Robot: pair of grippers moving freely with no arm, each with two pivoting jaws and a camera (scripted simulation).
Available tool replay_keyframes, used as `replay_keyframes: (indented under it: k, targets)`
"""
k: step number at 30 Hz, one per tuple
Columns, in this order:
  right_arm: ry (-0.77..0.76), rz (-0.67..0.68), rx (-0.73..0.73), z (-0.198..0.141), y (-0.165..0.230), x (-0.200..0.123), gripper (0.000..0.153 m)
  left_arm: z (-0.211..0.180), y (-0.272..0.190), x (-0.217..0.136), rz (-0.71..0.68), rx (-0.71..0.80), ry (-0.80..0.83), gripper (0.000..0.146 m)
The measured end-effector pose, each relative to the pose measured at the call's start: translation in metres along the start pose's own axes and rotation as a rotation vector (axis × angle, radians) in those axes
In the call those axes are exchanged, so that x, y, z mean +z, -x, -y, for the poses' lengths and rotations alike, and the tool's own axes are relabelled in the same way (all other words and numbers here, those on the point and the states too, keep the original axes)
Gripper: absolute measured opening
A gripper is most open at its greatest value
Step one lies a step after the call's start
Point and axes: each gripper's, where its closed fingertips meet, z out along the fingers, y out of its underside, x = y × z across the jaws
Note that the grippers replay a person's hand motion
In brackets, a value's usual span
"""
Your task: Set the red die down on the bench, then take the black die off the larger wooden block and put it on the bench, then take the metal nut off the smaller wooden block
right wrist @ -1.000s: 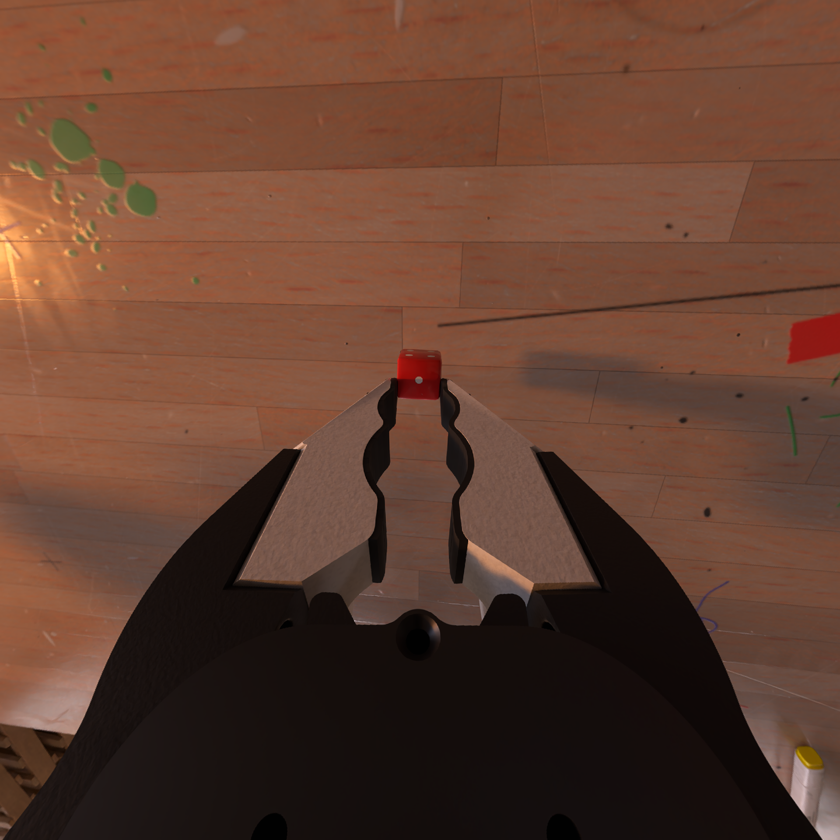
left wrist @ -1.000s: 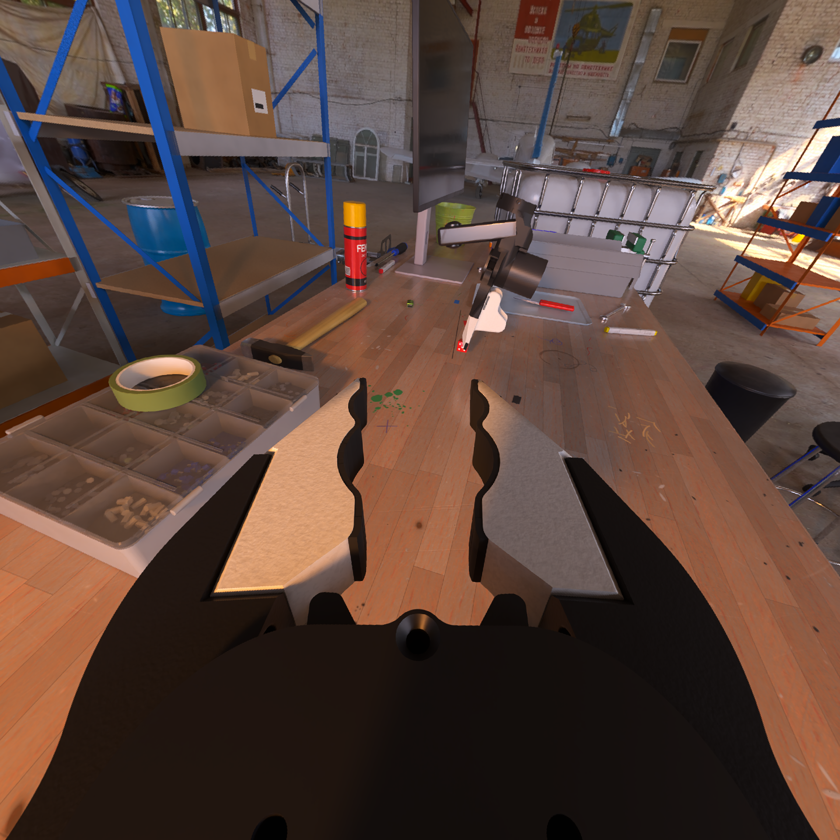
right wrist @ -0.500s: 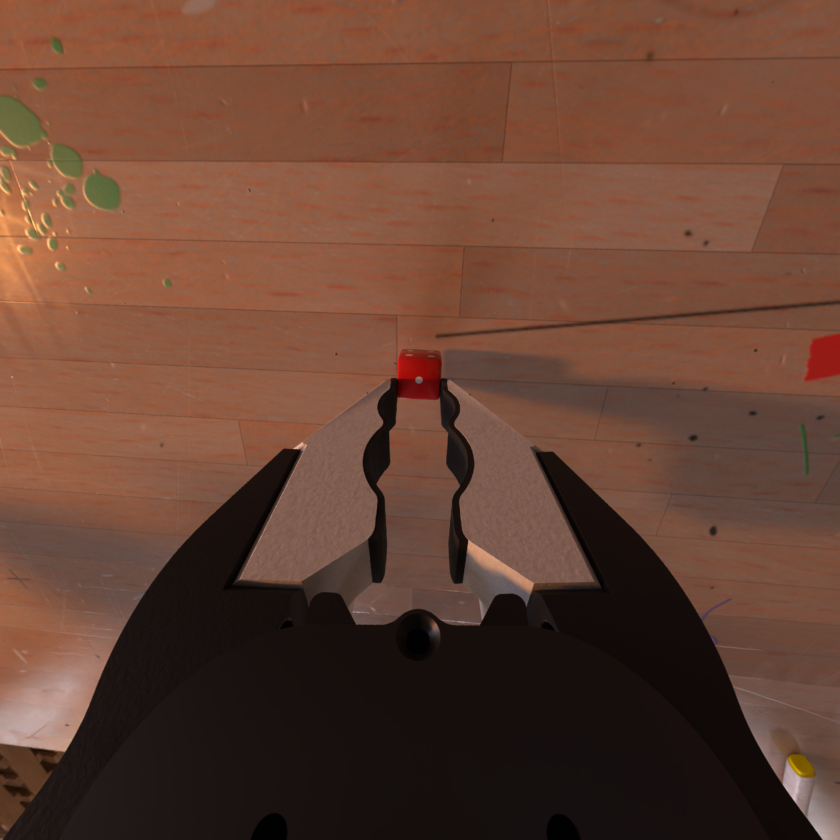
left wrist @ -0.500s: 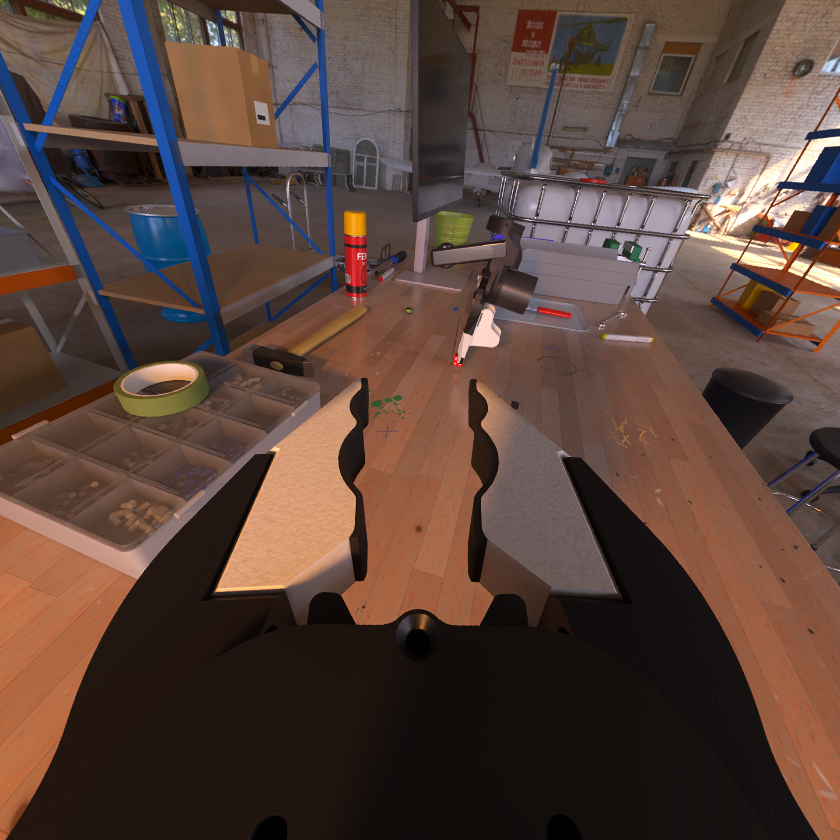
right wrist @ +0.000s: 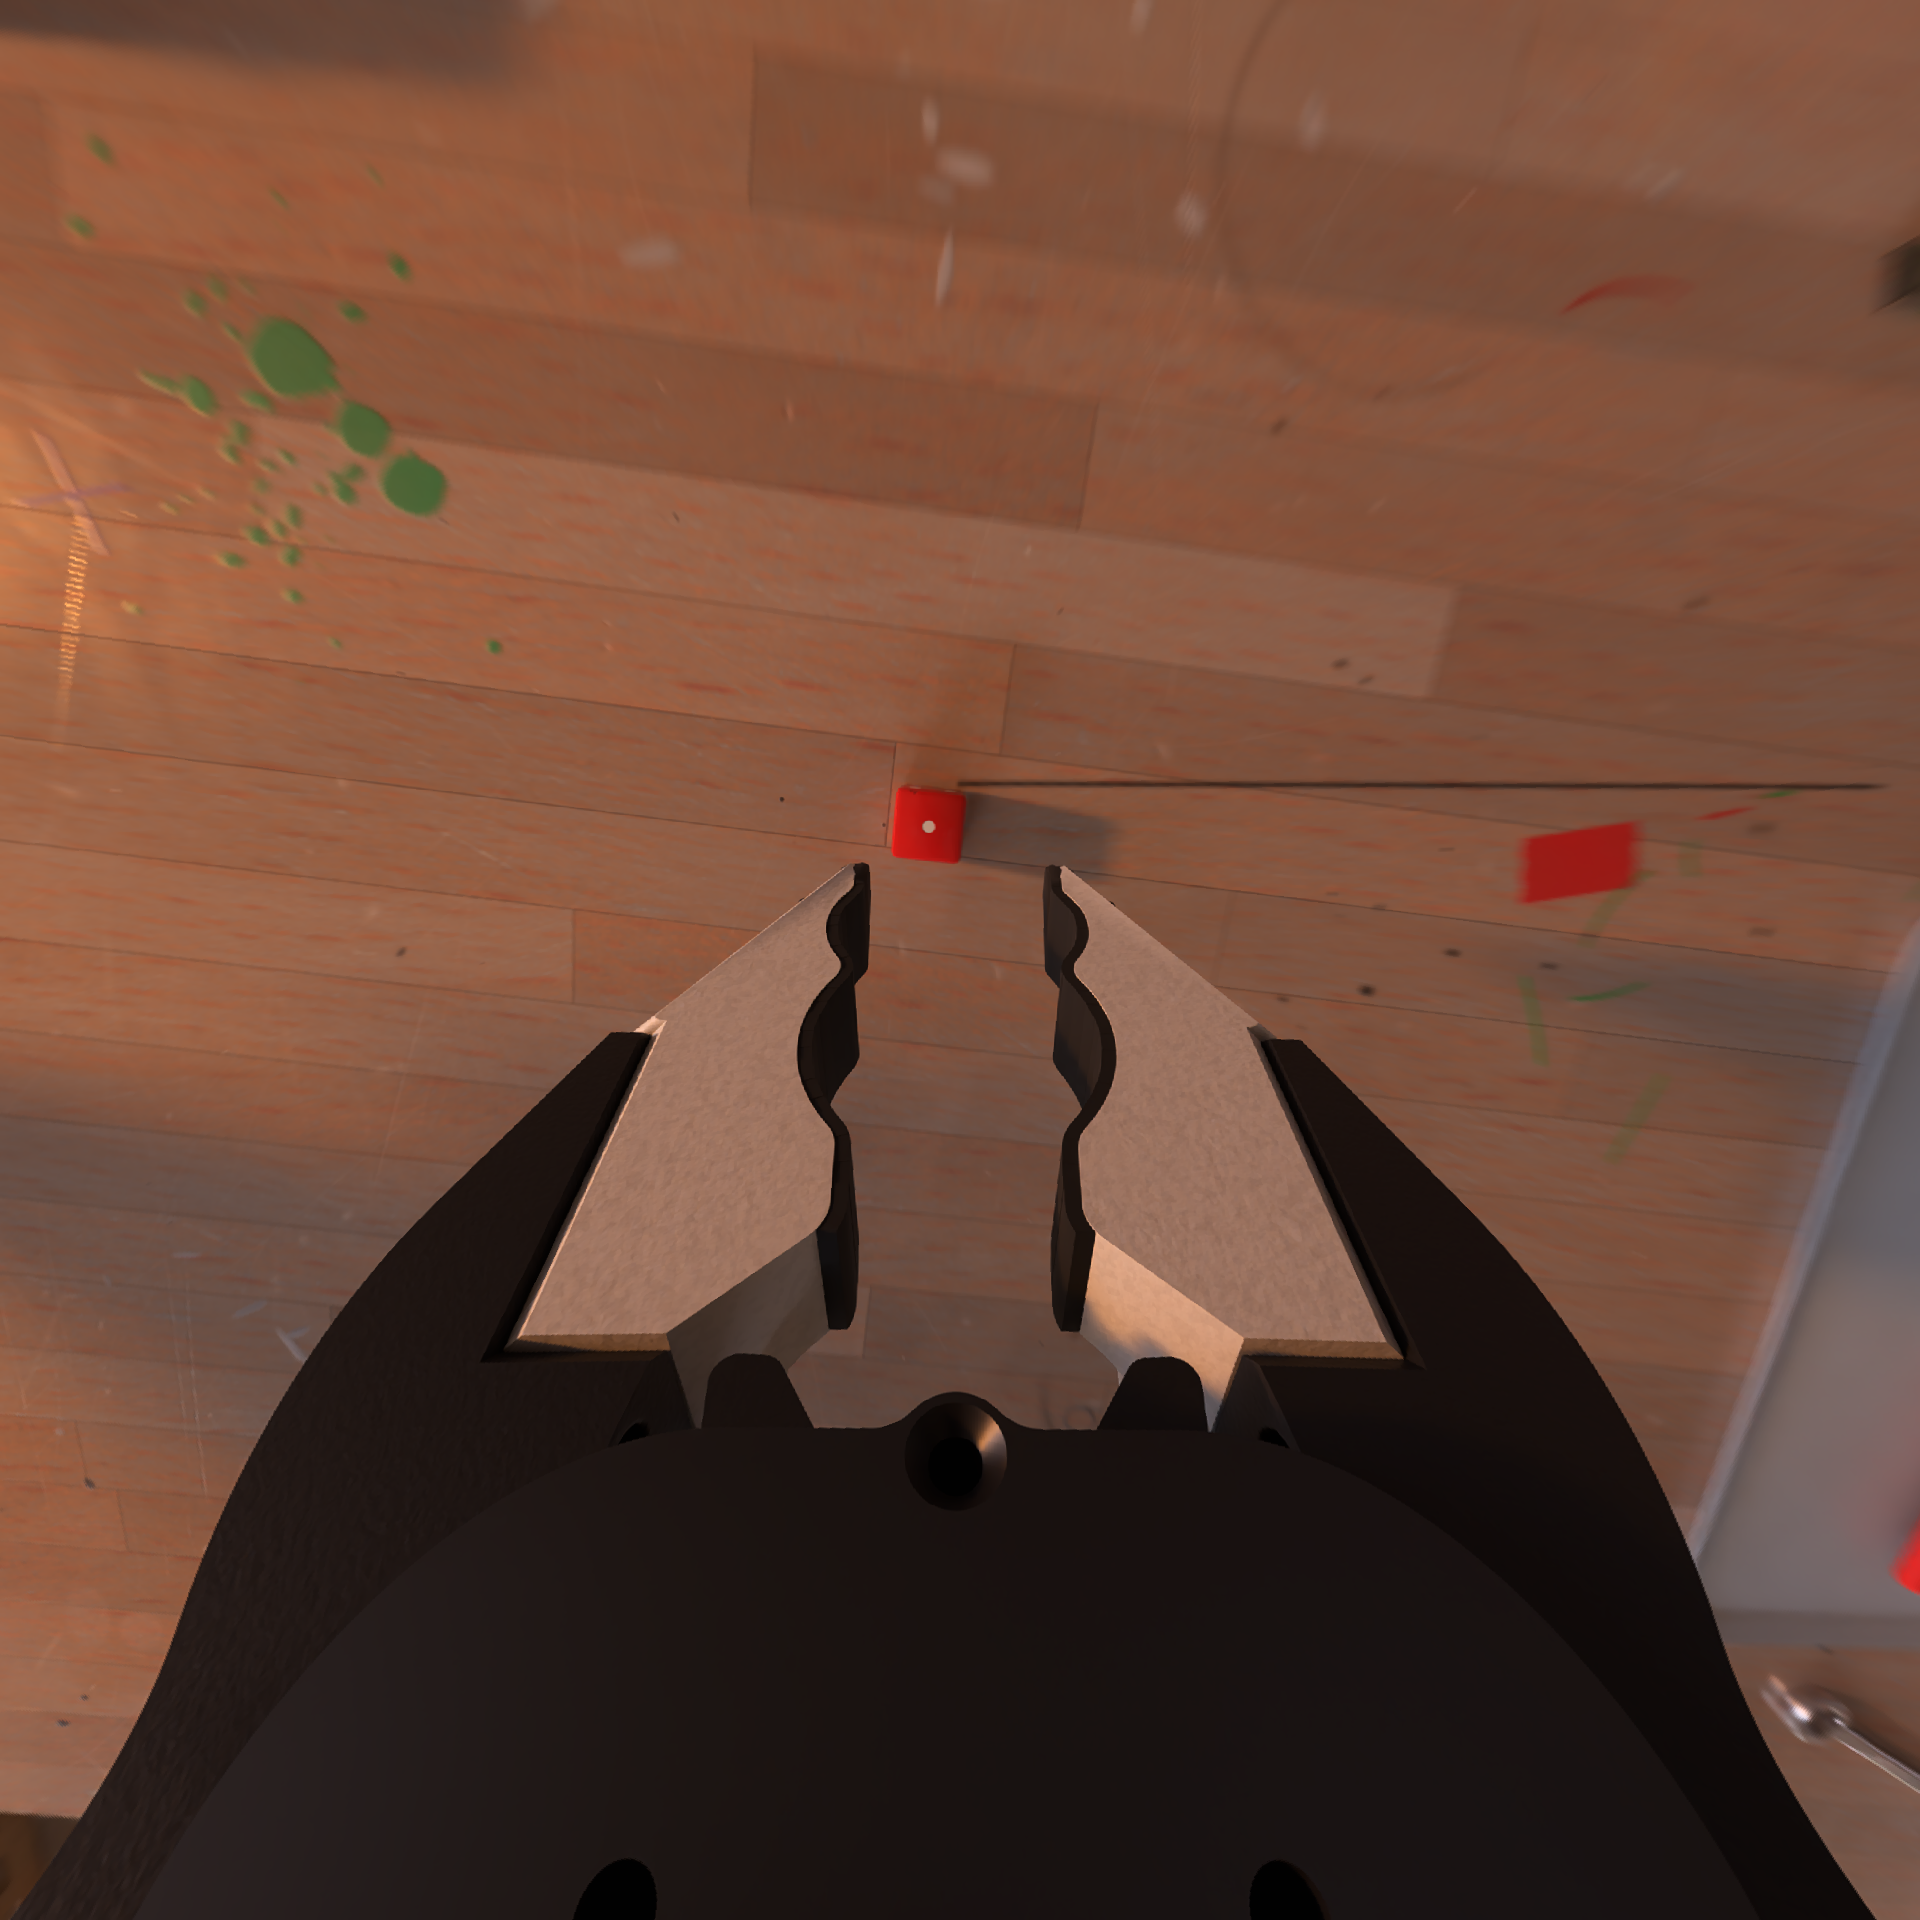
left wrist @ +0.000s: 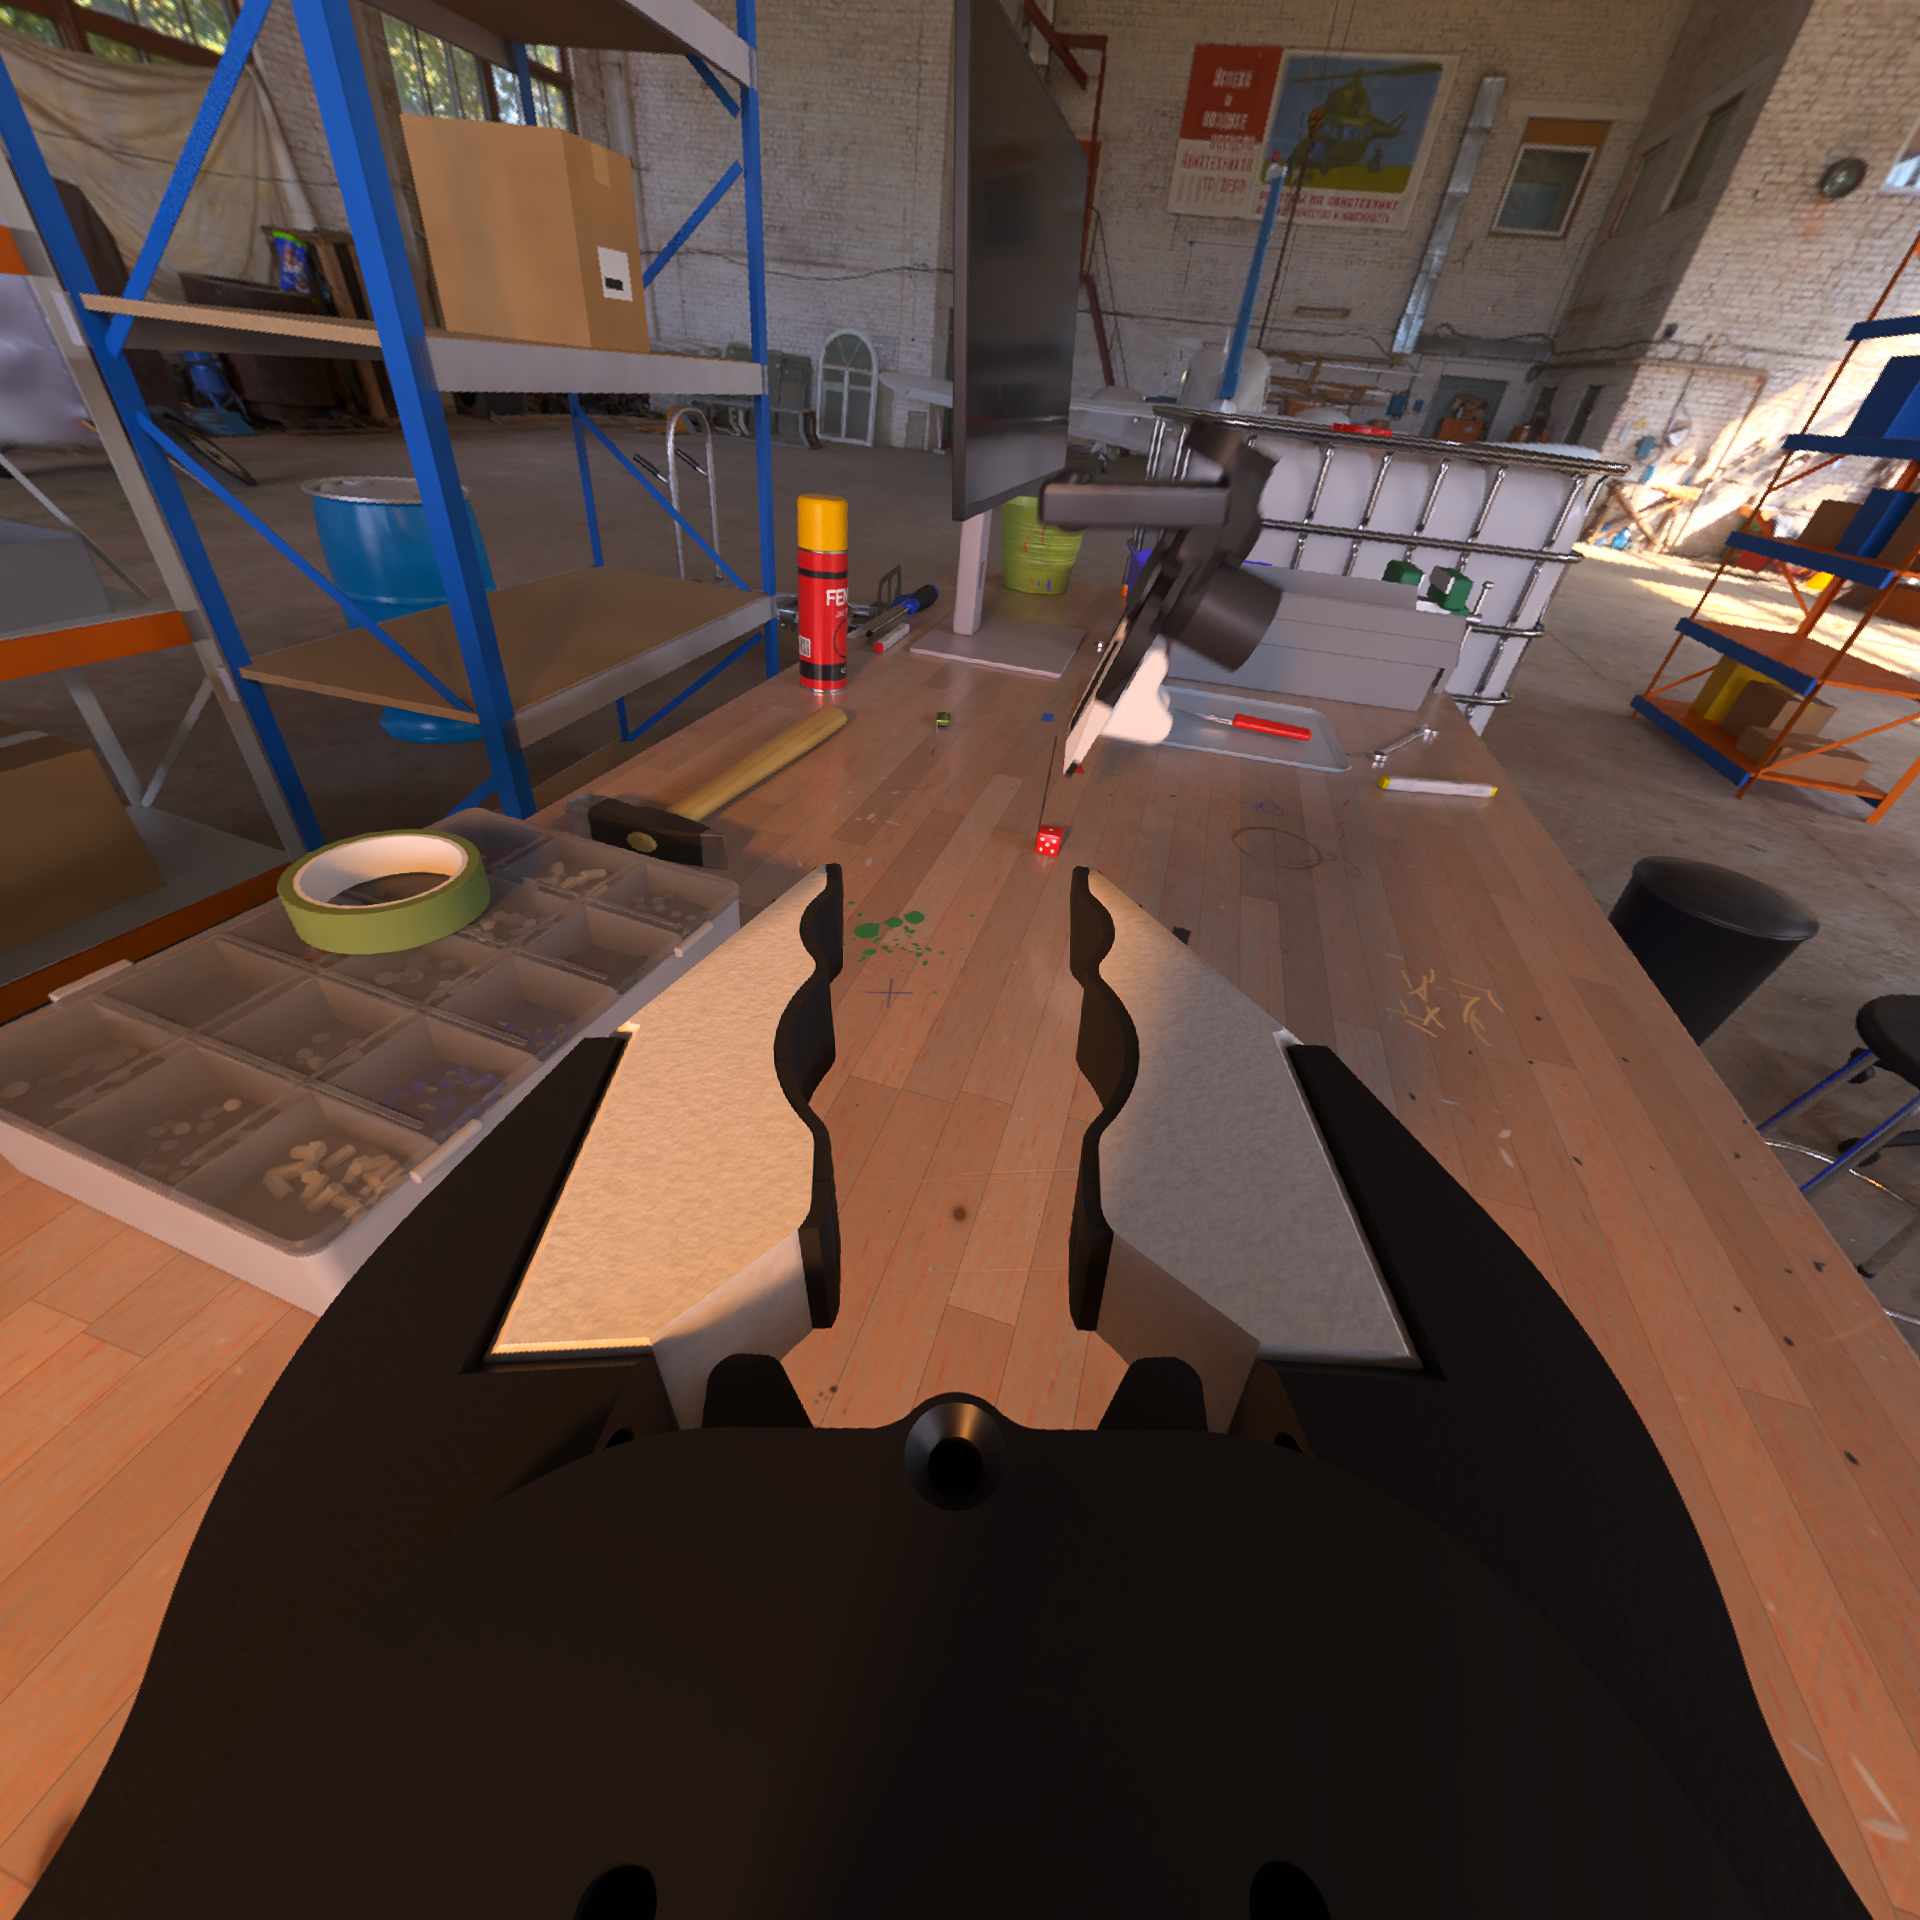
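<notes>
The red die (right wrist: 928, 825) lies on the wooden bench (right wrist: 623, 935), just beyond my right gripper's tips and slightly left of their centre. My right gripper (right wrist: 956, 883) is open and empty, above the die and pointing down at the bench. In the left wrist view the red die (left wrist: 1048, 841) sits on the bench ahead, and the right gripper (left wrist: 1081, 758) hangs above and behind it. My left gripper (left wrist: 954, 894) is open and empty, low over the bench. No black die, nut or wooden block is in view.
A parts organiser (left wrist: 312, 1049) with a green tape roll (left wrist: 382, 889) lies on the left. A hammer (left wrist: 717, 790), a spray can (left wrist: 822, 592), a monitor stand (left wrist: 997, 644) and a grey tray (left wrist: 1257, 738) stand farther back. Green paint spots (right wrist: 312, 416) mark the bench.
My right gripper has opened and let go of the red die, which now rests on the bench, and has drawn back upward. The left gripper has hardly moved.
</notes>
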Motion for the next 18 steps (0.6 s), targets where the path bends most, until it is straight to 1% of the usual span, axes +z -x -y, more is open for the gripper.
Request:
replay_keyframes:
  k: [4, 6, 8, 10, 12, 13, 16, 18]
  targets:
    - [-0.171, -0.099, -0.062, 0.026, 0.001, -0.075, 0.031, 0.002, 0.002, 0.001, 0.018, 0.001, -0.006, 0.044]
    - [-0.299, -0.143, -0.109, 0.043, 0.014, -0.116, 0.031, 0.004, 0.005, 0.001, 0.035, 0.002, -0.019, 0.044]
    - [-0.468, -0.135, -0.170, 0.062, 0.043, -0.153, 0.032, 0.006, 0.009, 0.001, 0.078, 0.020, -0.032, 0.044]
    - [-0.652, -0.076, -0.249, 0.079, 0.086, -0.183, 0.033, 0.009, 0.014, 0.000, 0.139, 0.071, -0.043, 0.044]
    - [-0.833, 0.045, -0.389, 0.088, 0.143, -0.201, 0.036, 0.010, 0.015, 0.000, 0.184, 0.124, -0.039, 0.042]
    - [-0.912, 0.143, -0.481, 0.087, 0.177, -0.206, 0.038, 0.011, 0.015, 0.000, 0.198, 0.140, -0.029, 0.042]
    - [-1.056, 0.460, -0.706, 0.068, 0.266, -0.209, 0.041, 0.012, 0.015, 0.002, 0.243, 0.171, -0.002, 0.042]
    - [-1.125, 0.685, -0.860, 0.044, 0.314, -0.211, 0.041, 0.014, 0.014, 0.002, 0.258, 0.180, 0.006, 0.042]
